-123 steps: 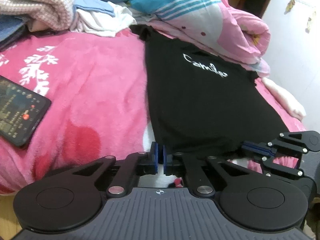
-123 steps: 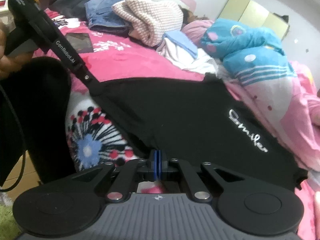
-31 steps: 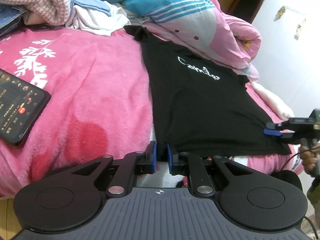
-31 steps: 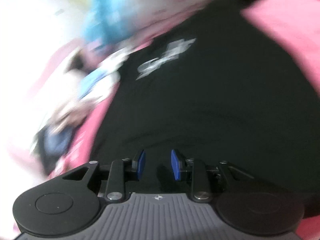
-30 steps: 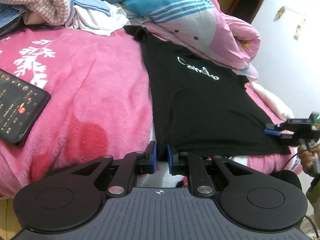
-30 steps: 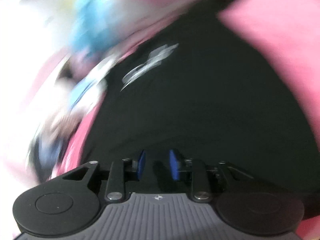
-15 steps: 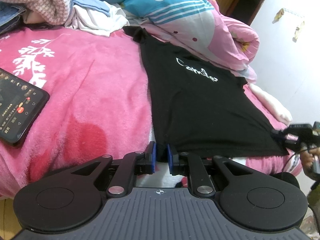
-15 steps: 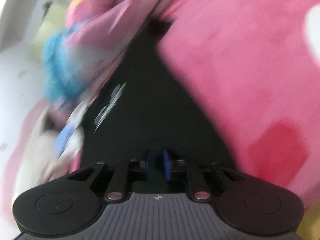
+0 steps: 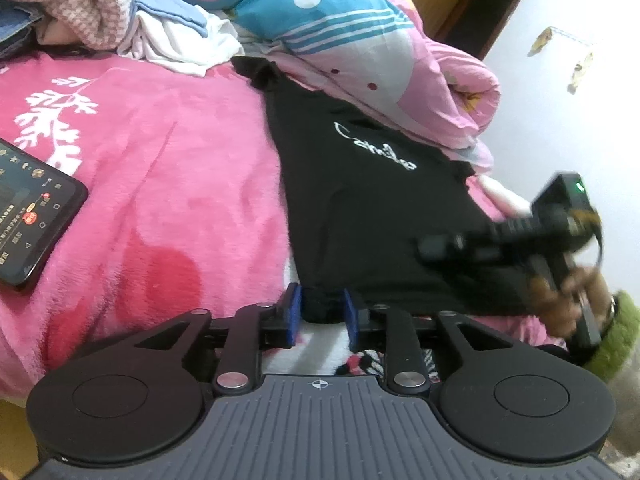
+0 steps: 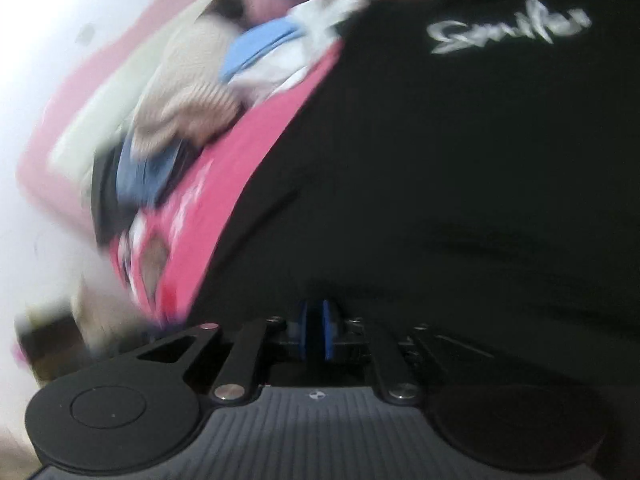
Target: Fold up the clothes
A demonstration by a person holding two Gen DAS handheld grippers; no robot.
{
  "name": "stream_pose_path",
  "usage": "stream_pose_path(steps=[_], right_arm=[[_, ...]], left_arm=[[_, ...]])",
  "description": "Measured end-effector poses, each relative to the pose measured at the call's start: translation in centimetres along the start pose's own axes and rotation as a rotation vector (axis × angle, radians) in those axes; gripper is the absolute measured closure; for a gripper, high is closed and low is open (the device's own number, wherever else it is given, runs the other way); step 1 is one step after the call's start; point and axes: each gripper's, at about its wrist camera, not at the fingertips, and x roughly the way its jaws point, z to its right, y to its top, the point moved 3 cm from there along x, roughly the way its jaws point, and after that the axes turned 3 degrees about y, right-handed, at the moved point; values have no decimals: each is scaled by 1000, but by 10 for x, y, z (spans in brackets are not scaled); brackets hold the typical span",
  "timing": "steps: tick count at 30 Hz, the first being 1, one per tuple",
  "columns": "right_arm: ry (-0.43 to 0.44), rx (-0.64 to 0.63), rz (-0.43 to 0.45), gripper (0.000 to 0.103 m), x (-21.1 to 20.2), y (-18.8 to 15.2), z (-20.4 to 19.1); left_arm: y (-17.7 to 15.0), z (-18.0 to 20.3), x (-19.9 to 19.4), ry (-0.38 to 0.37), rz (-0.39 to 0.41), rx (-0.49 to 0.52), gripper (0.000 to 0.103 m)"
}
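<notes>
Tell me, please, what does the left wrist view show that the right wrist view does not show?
Only the left wrist view shows the phone on the pink blanket, the right gripper over the shirt's hem, and the left gripper, fingers apart, just opening, hem between them. Only the right wrist view shows the right gripper's blue fingers nearly together. Both show the black shirt and its white lettering.

The left gripper [image 9: 319, 314] is seen at the bottom middle of its view. Its jaws have just been opening, and a gap is left between the blue pads [image 9: 294, 312]. The right gripper [image 10: 316, 328] is pressed almost shut, and is held by a hand [image 9: 560, 300] at the right edge.
</notes>
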Motion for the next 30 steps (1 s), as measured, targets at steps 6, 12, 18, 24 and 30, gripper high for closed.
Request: stream_pose_path(steps=[6, 12, 18, 24, 30], right_arm=[[149, -9, -108, 93, 24, -5, -19], [115, 86, -124, 96, 65, -4, -5], [196, 35, -135, 92, 47, -4, -27], [195, 101, -200, 98, 103, 1, -19], [156, -8, -102, 93, 86, 15, -45]], left_arm=[[1, -2, 0, -67, 7, -7, 67], [1, 1, 1, -64, -1, 13, 62], [1, 1, 2, -65, -4, 18, 60], [3, 4, 7, -32, -39, 20, 60], [8, 1, 11, -17, -54, -58, 60]])
